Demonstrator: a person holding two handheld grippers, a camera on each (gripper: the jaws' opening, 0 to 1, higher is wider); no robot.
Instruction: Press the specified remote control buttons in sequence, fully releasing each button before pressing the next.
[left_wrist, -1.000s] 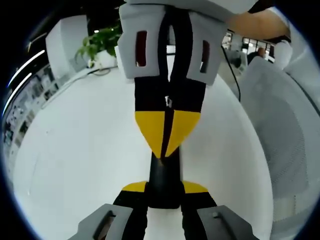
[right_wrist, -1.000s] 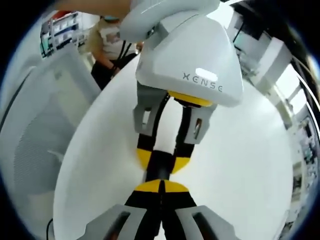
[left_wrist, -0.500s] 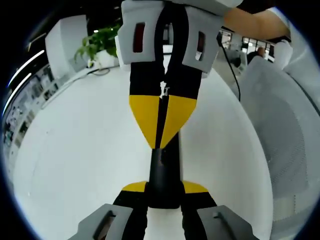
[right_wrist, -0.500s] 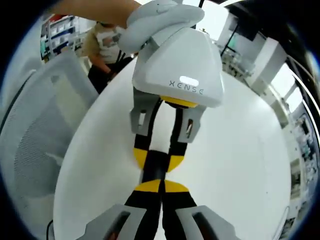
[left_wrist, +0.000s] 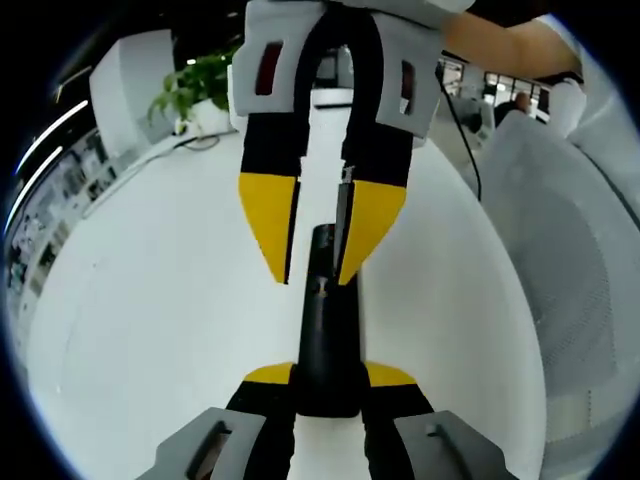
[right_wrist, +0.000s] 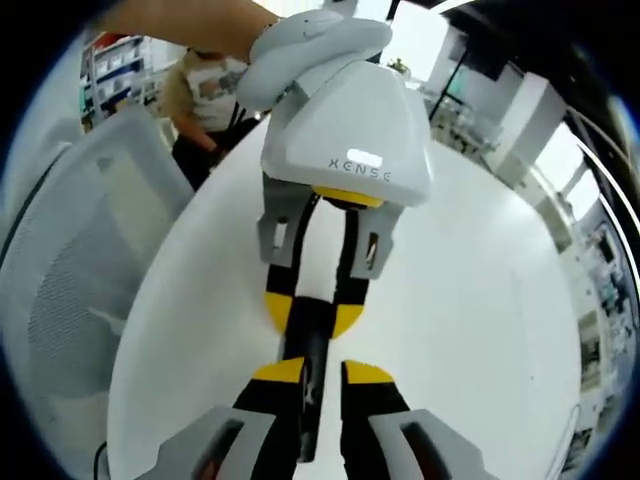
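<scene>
Left gripper view: left tongs (left_wrist: 328, 385) clamp the black remote control (left_wrist: 325, 320) at 6 o'clock, steadying it above the white counter (left_wrist: 150, 300). Right tongs (left_wrist: 312, 262), slightly parted, straddle its 12 o'clock end, probably between presses.

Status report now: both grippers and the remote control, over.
Left gripper shut on the black remote control, held above the white table. Right gripper open, jaws straddling the remote's far end. Nothing in the way.

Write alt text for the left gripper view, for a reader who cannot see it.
A black remote control lies lengthwise between the left gripper's yellow-tipped jaws, which are closed on its near end. The right gripper comes in from the top with its jaws apart, their yellow tips over the remote's far end. Behind are a white table, a potted plant and a mesh chair.
</scene>
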